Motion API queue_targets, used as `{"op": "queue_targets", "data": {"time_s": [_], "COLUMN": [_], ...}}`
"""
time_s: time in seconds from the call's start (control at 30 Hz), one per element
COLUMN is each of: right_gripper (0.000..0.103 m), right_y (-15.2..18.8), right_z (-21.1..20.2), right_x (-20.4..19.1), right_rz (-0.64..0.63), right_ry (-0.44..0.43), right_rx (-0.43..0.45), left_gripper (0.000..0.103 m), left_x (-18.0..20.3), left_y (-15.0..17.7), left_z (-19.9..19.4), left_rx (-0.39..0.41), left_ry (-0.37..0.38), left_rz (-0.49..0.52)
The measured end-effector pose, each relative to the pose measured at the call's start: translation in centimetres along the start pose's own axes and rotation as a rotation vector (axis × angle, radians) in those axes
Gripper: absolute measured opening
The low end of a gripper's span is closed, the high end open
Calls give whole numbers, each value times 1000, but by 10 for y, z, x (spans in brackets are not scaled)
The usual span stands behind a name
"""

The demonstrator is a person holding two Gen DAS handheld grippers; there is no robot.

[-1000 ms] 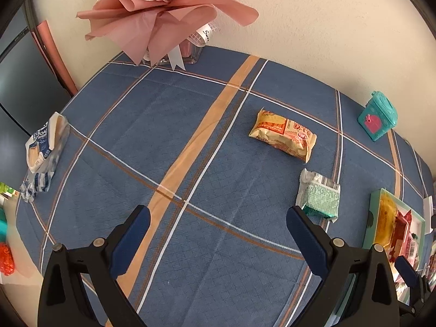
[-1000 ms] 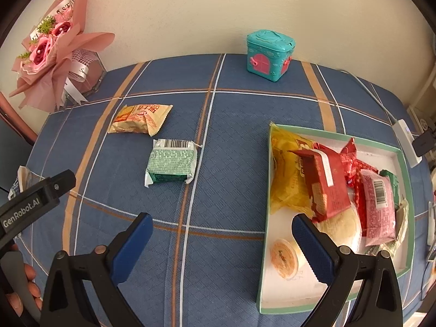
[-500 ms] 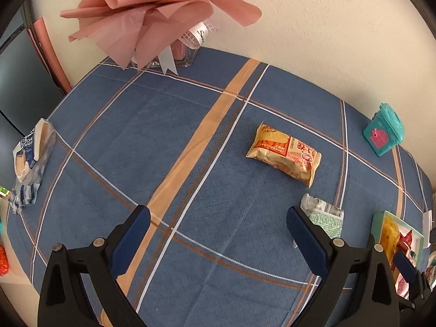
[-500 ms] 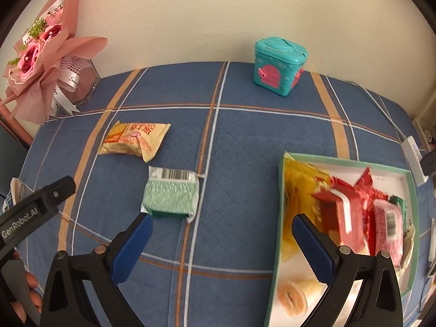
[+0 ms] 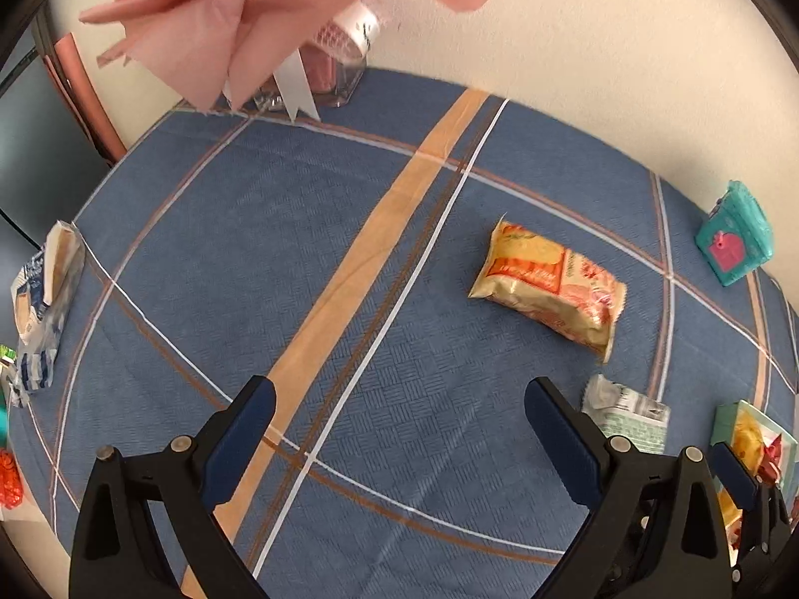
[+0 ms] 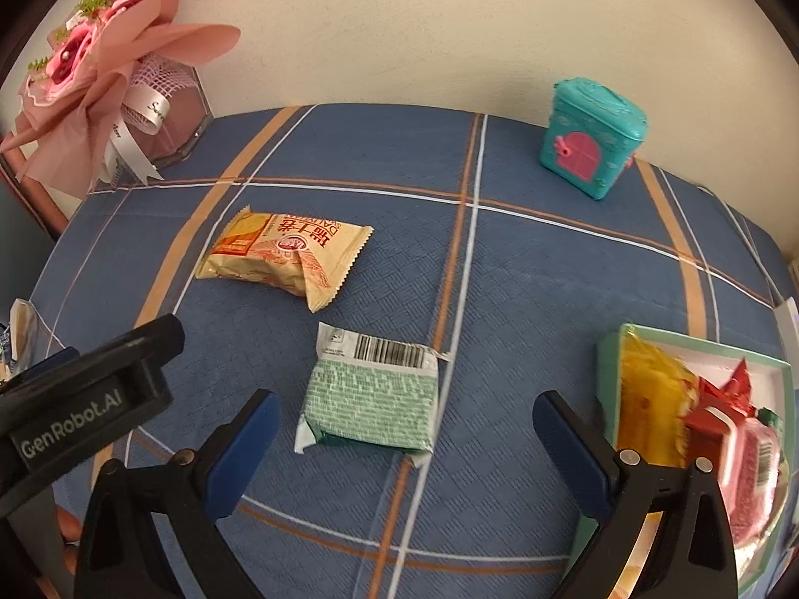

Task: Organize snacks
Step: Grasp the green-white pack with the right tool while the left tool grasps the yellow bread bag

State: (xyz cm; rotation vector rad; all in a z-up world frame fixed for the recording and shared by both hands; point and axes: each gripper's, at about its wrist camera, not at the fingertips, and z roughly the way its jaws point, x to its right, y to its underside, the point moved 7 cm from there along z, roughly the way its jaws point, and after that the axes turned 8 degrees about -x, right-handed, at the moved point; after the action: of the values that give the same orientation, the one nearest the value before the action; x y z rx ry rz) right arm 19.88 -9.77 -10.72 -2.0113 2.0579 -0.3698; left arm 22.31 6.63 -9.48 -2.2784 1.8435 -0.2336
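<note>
A bench (image 6: 524, 269) draped in a blue plaid cloth was set against a cream wall. A green-rimmed tray (image 6: 606, 374) at its right held packed snacks. A green packet (image 6: 372, 399) and an orange packet (image 6: 284, 254) lay loose on the cloth. The left tool (image 5: 399, 429) and right tool (image 6: 404, 442) were held wide open, gripping nothing.

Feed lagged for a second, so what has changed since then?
The right gripper swung left from over the snack tray to frame the green packet. The left gripper moved forward. Both remain open and empty; the green packet and orange packet haven't moved.
</note>
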Motion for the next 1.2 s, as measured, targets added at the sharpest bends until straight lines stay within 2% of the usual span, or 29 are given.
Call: {"op": "queue_targets", "data": {"time_s": [0.5,0.67,0.97,1.2], "right_gripper": [83,69,64,62], "right_y": [-1,0,1,-6], "right_z": [32,31,28,22], "right_x": [5,12,22,35], "right_rz": [25,35,58,95], "right_ry": [-3,-2,-10,-18], "right_rx": [-40,-39,-43,-7], "left_gripper": [100,100,100,100], "left_x": [1,9,15,21], "left_y": [-3,-1,0,1], "left_z": [18,19,17,17], "left_rx": [-10,-13,-10,-5], "left_ry": [-12,-6,13,11], "left_rz": [-7,11,12,15]}}
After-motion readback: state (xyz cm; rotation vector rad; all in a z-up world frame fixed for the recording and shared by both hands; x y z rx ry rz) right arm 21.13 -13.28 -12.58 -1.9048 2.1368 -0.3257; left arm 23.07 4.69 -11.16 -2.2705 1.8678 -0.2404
